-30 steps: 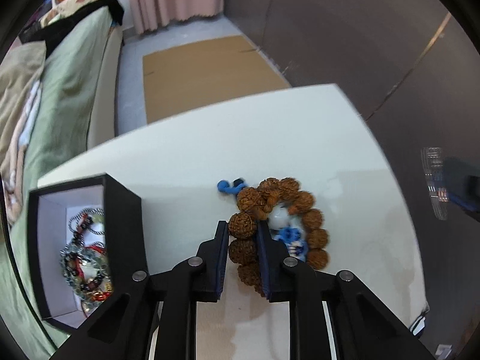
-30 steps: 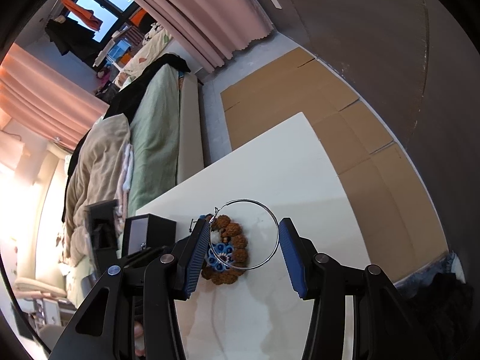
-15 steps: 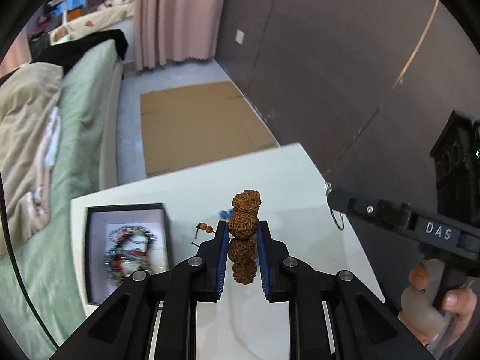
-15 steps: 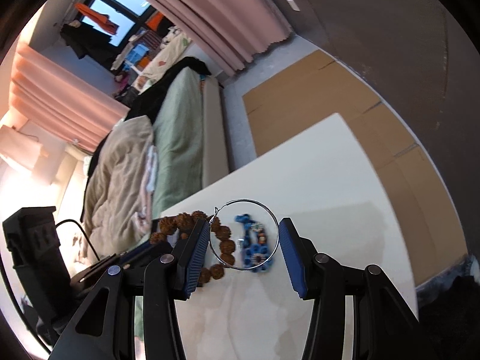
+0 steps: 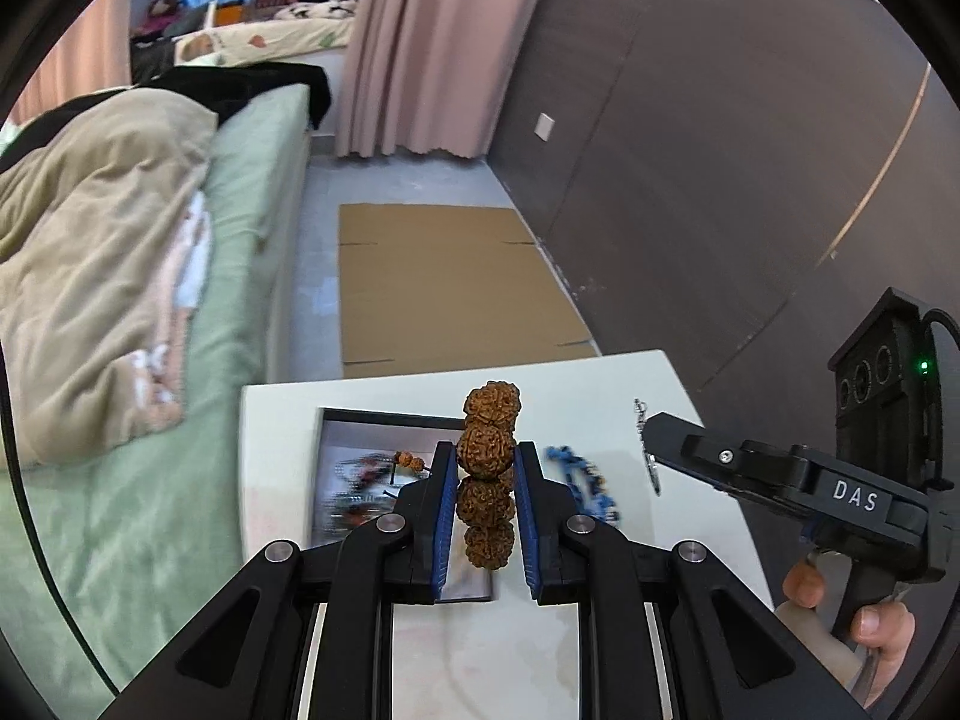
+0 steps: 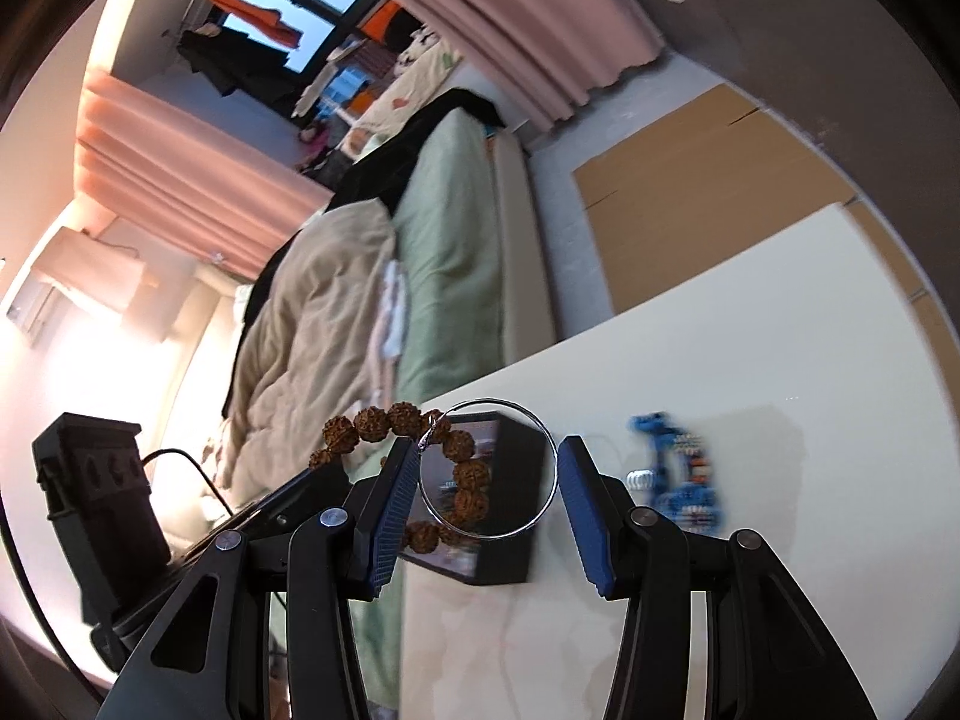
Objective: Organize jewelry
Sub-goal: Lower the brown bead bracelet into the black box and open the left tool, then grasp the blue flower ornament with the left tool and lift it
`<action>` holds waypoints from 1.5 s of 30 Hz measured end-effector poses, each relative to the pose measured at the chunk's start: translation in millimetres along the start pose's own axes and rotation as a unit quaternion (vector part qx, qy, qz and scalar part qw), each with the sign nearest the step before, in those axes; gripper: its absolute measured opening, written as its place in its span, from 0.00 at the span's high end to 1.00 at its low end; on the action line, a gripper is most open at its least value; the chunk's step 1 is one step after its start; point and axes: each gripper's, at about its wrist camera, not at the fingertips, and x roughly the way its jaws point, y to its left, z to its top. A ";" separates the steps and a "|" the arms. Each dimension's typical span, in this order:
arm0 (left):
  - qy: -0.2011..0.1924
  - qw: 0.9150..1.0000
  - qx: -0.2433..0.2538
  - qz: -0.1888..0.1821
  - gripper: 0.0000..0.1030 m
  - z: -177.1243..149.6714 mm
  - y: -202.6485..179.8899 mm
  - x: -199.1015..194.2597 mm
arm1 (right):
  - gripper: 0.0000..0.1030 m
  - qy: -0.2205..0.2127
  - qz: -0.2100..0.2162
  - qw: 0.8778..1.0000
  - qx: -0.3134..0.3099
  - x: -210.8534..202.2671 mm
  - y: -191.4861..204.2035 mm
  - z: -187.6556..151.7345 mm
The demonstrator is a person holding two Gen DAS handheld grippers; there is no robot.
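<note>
My left gripper point(image 5: 485, 516) is shut on a brown bead bracelet point(image 5: 487, 462) and holds it in the air above the black jewelry box point(image 5: 384, 474). The bracelet also shows in the right wrist view point(image 6: 462, 468), hanging over the box point(image 6: 510, 546). My right gripper point(image 6: 487, 492) holds a thin silver hoop point(image 6: 543, 468) between its pads, above the white table point(image 6: 750, 372). It shows at the right in the left wrist view point(image 5: 651, 444). A blue bead bracelet point(image 5: 585, 480) lies on the table right of the box, also in the right wrist view point(image 6: 678, 474).
A bed with a green sheet and beige blanket point(image 5: 120, 276) runs along the table's left side. Cardboard point(image 5: 444, 282) lies on the floor beyond the table. A dark wall point(image 5: 720, 150) stands at the right. The box holds several other jewelry pieces.
My left gripper lifted the brown bracelet off the table and moved it left, over the box. The blue bracelet stayed on the table. My right gripper kept the hoop.
</note>
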 end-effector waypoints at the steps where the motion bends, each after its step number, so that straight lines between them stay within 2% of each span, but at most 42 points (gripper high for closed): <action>1: -0.001 1.000 -0.002 0.005 0.81 1.1 6.6 -3.9 | 0.53 0.006 0.007 1.000 -0.002 8.9 6.7 -1.6; 4: -0.005 1.000 -0.006 0.018 0.81 4.1 20.6 -14.7 | 0.52 0.028 0.019 0.999 -0.019 33.7 27.9 -8.4; 7: -0.011 0.999 -0.010 0.030 0.81 7.5 33.4 -24.5 | 0.52 0.047 0.003 0.998 -0.043 52.1 42.2 -13.9; 9: -0.011 0.999 -0.012 0.033 0.81 8.3 38.8 -27.5 | 0.41 0.060 0.007 0.998 -0.036 58.1 41.9 -14.3; 10: -0.010 0.999 -0.012 0.033 0.81 8.6 40.0 -27.7 | 0.39 0.058 0.008 0.998 -0.033 57.6 39.6 -14.1; 13: -0.007 1.000 -0.010 0.026 0.81 8.5 38.4 -25.2 | 0.36 0.044 -0.009 0.999 -0.020 49.3 29.4 -10.1; 19: 0.015 1.000 -0.011 -0.016 0.81 4.8 22.8 -7.2 | 0.36 0.028 -0.032 0.999 0.001 24.6 8.7 -3.1; 23: 0.037 0.998 -0.033 0.042 0.79 3.9 26.2 11.2 | 0.36 0.021 -0.034 0.999 0.009 9.5 -1.6 0.7; 24: 0.038 0.997 -0.039 0.049 0.75 3.6 27.5 12.4 | 0.36 0.018 -0.036 0.999 0.010 5.4 -4.0 1.4; 25: 0.037 0.997 -0.045 0.046 0.61 3.1 27.2 12.4 | 0.36 0.014 -0.038 0.999 0.012 -0.3 -7.5 2.2; 26: 0.034 0.997 -0.048 0.040 0.41 2.5 25.9 11.6 | 0.36 0.010 -0.041 0.999 0.015 -6.5 -11.5 3.1; 28: 0.020 0.998 -0.041 0.033 0.23 1.6 16.0 8.8 | 0.36 0.002 -0.053 0.998 0.020 -16.8 -20.1 5.2; 30: 0.013 0.999 -0.017 0.035 0.23 1.4 0.0 8.1 | 0.36 -0.004 -0.062 0.998 0.024 -24.6 -27.2 6.4; 35: 0.023 1.000 0.017 0.014 0.23 0.7 -34.9 16.0 | 0.36 -0.009 -0.084 0.996 0.036 -44.3 -45.8 7.2; 45: 0.054 0.997 0.055 0.005 0.23 -12.7 -75.6 50.1 | 0.36 0.003 -0.135 0.990 0.046 -66.1 -76.1 7.8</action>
